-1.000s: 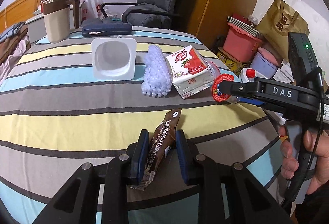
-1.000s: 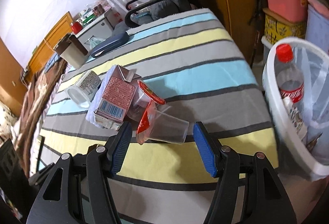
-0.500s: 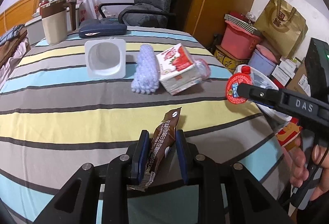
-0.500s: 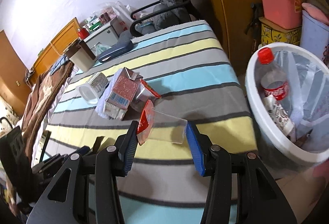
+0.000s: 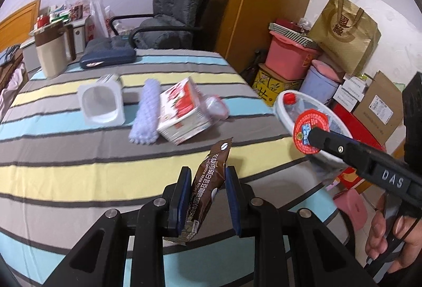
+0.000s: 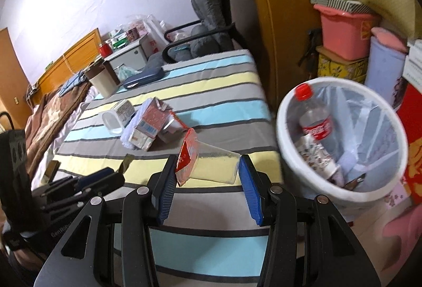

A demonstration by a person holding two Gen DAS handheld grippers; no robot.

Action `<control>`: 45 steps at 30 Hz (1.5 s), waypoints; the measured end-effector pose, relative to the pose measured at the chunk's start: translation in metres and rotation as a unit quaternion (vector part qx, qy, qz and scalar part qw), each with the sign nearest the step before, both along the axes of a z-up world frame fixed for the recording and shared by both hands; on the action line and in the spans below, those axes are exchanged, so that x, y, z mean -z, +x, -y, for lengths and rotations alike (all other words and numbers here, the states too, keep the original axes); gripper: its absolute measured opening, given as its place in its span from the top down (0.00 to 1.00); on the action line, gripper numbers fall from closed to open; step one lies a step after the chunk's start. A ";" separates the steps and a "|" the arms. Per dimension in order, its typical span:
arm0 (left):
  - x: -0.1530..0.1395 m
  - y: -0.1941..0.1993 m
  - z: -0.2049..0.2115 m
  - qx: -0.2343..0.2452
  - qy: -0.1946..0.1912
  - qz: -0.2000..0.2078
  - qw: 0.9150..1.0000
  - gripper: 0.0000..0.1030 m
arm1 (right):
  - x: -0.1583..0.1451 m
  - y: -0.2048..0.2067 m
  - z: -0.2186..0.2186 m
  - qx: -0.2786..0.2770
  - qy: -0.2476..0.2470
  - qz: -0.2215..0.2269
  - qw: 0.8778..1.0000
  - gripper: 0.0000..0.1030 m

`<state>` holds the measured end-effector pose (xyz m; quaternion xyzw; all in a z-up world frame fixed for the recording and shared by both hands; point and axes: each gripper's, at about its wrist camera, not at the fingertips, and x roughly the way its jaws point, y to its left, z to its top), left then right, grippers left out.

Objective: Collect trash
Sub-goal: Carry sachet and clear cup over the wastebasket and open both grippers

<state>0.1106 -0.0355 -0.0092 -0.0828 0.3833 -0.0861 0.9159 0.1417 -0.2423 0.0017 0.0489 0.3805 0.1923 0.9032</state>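
Note:
My left gripper (image 5: 207, 181) is shut on a brown coffee sachet (image 5: 208, 181) and holds it above the striped table (image 5: 66, 168). My right gripper (image 6: 208, 171) is shut on a clear plastic cup (image 6: 213, 167) with a red peeled lid, lifted off the table; the lid (image 5: 311, 134) also shows in the left wrist view. A white trash bin (image 6: 340, 144) with a liner holds a bottle and wrappers, right of the table. On the table lie a white tub (image 5: 101, 105), a lilac textured roll (image 5: 146, 113), a strawberry milk carton (image 5: 184, 113) and a small clear cup (image 5: 216, 107).
A beige jug (image 5: 51, 53) and a dark blue case (image 5: 108, 57) stand at the table's far side. An office chair (image 5: 171, 20) is behind it. Pink tubs, boxes and a gold bag (image 5: 343, 31) pile up right of the bin.
Both grippers have risen and pulled back from the table with their loads. The right gripper has closed on the cup, lifted it and swung it toward the bin.

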 end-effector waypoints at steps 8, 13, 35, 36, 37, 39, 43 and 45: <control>-0.016 0.019 0.033 0.036 -0.003 0.010 0.999 0.74 | -0.003 -0.003 0.028 0.033 -0.004 0.015 0.999 0.53; -0.021 0.032 0.055 0.062 -0.001 0.010 0.998 0.74 | -0.003 -0.004 0.048 0.057 -0.003 0.018 0.998 0.53; -0.022 0.092 0.155 0.174 -0.023 0.008 0.985 0.74 | 0.008 0.001 0.115 0.132 -0.016 0.009 0.991 0.53; -0.020 0.094 0.158 0.177 -0.023 0.007 0.984 0.74 | 0.009 0.002 0.117 0.133 -0.018 0.007 0.991 0.53; -0.019 0.097 0.161 0.180 -0.023 0.006 0.983 0.74 | 0.010 0.003 0.118 0.134 -0.020 0.005 0.991 0.52; -0.015 0.103 0.168 0.185 -0.022 0.001 0.982 0.74 | 0.013 0.005 0.121 0.136 -0.021 0.001 0.990 0.53; -0.006 0.112 0.181 0.196 -0.018 -0.006 0.980 0.74 | 0.017 0.009 0.126 0.141 -0.029 -0.006 0.990 0.52; -0.002 0.117 0.184 0.199 -0.017 -0.011 0.980 0.74 | 0.019 0.011 0.129 0.142 -0.034 -0.010 0.989 0.52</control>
